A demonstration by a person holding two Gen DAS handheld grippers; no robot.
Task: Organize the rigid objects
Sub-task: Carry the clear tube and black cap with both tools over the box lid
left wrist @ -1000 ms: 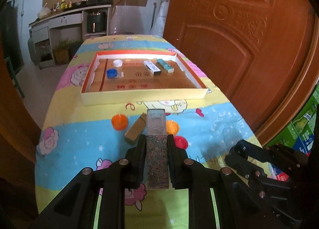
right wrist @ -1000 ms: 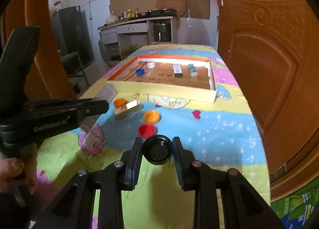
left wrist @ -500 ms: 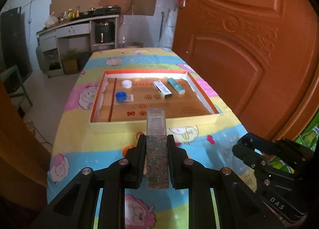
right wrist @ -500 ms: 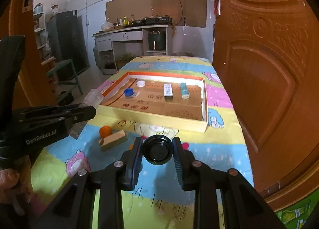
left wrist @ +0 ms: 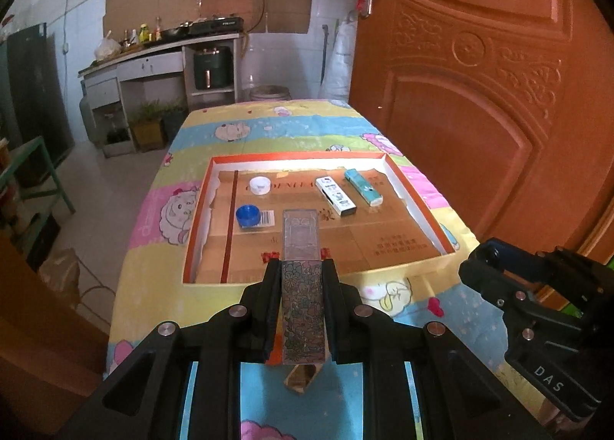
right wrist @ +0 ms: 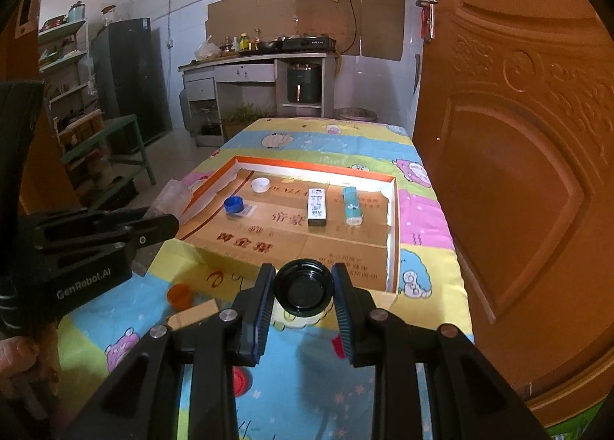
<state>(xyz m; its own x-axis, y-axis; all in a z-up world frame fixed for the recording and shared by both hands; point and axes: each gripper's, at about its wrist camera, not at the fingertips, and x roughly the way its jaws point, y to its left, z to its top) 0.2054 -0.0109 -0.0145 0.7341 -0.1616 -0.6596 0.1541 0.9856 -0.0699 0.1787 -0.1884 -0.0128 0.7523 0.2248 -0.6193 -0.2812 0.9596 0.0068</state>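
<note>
Carrying two things at once, we have both grippers loaded and aimed at the shallow cardboard tray (left wrist: 416,210) in the middle of the cartoon-print tablecloth (left wrist: 268,125). Our left gripper (left wrist: 301,309) is clamped on a long flat box with a floral pattern (left wrist: 303,309), gripped by its narrow sides so the clear end sticks out ahead over the tray's near wall, which should make it easy to lay down flat. Our right gripper (right wrist: 303,290) pinches a black bottle cap (right wrist: 303,288) across its width, open face toward the camera, probably because that's the only steady hold on something round.

The tray looks sorted by type: a white cap (right wrist: 260,184) and a blue cap (right wrist: 234,205) sit on the left, while a white box (right wrist: 317,206) and a teal box (right wrist: 352,205) lie side by side on the right. So we'd guess cap goes left, box goes right.

An orange cap (right wrist: 180,295), a red cap (right wrist: 240,380) and a tan block (right wrist: 192,315) are left out on the cloth, though the fingers hide part of them.
</note>
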